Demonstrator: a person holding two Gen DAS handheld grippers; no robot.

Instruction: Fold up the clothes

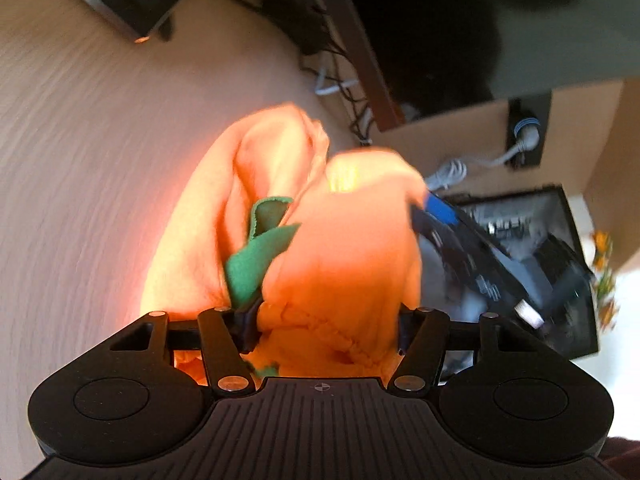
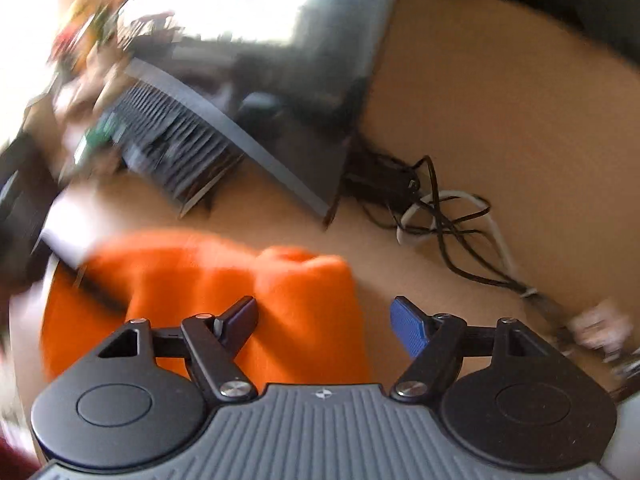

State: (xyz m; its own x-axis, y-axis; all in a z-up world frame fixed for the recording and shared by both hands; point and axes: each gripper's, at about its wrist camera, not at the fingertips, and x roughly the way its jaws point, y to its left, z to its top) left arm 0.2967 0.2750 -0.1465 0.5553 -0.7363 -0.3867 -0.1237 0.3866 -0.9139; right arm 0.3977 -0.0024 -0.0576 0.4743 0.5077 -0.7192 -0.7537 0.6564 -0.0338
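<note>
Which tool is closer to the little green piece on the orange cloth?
Left. The left tool has orange fabric bunched between its fingers, right beside the green fabric trim. The right tool is open, with no green visible.

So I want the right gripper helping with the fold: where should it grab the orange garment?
Probably the bunched hump of the orange garment, just ahead of the open right gripper. It stands up off the table, so the fingers can straddle it coming straight forward. The left gripper has cloth between its fingers at the far side.

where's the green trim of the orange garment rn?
Left wrist view: the green fabric trim sits left of centre on the bunched orange garment, just above the left gripper's left finger.
</note>
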